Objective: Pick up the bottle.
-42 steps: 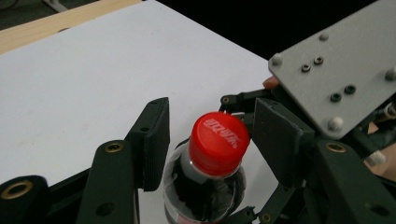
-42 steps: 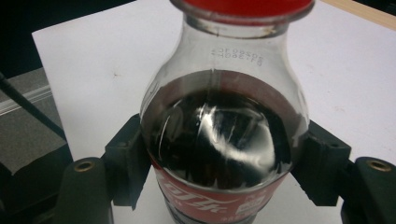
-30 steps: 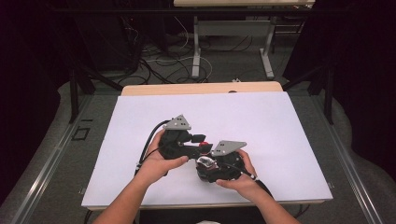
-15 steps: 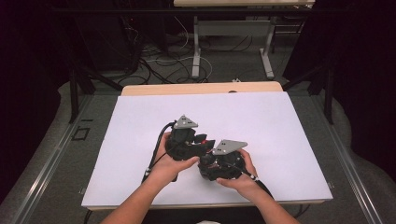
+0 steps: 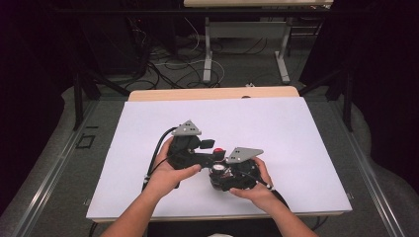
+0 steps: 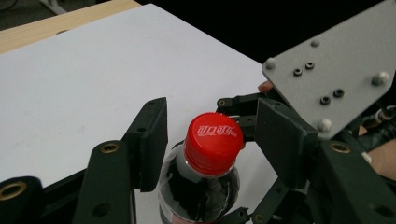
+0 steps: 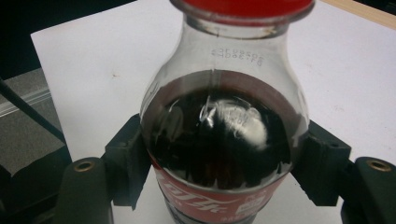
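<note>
Fingers of the left gripper (image 6: 205, 144) now flank the red cap (image 6: 213, 142), open, not yet pinching; a second ago they sat off at 9 o'clock. Right gripper (image 7: 219, 172) clamps the bottle (image 7: 224, 135) body, upright on the worktop (image 5: 276, 123) near 6 o'clock. Cap twist looks next.

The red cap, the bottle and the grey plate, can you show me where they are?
red cap (image 6: 214, 142): left gripper view, on its printed top.
bottle (image 7: 224, 140): right gripper view, on its dark, full belly.
grey plate (image 6: 334, 70): left gripper view, on its flat face.
</note>
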A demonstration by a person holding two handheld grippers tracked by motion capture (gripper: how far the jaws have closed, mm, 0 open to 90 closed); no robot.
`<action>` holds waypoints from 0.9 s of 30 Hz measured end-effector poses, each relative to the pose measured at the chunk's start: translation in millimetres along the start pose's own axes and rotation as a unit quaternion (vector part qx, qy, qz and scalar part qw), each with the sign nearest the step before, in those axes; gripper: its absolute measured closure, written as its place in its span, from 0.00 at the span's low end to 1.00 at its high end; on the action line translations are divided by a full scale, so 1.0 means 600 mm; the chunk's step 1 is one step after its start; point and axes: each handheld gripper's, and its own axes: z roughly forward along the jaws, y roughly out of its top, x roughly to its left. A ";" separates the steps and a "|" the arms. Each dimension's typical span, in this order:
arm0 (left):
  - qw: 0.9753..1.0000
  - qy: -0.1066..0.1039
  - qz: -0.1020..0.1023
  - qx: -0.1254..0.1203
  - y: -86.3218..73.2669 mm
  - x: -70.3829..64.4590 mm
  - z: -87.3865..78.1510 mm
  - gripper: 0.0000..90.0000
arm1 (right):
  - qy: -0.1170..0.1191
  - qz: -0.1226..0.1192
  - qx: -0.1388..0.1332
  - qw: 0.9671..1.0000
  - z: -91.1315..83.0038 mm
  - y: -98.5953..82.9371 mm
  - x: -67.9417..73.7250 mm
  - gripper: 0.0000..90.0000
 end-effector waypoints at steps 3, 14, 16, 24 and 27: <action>1.000 0.002 0.016 0.006 -0.006 0.005 0.002 0.51 | 0.001 -0.001 0.001 1.000 -0.001 0.000 0.001 0.33; 0.999 -0.022 0.024 0.005 -0.005 0.010 0.011 0.62 | 0.000 -0.004 0.000 1.000 0.000 0.001 0.005 0.33; 1.000 -0.019 0.019 -0.002 -0.005 0.004 0.016 0.67 | 0.001 -0.005 0.003 1.000 -0.001 0.001 0.005 0.33; 0.999 0.033 -0.009 -0.003 0.004 -0.016 0.028 0.68 | -0.020 0.001 -0.004 1.000 -0.003 -0.001 -0.003 0.33; 0.998 0.058 -0.017 -0.009 0.009 -0.024 0.033 0.68 | -0.022 0.005 -0.006 1.000 -0.004 -0.001 -0.005 0.33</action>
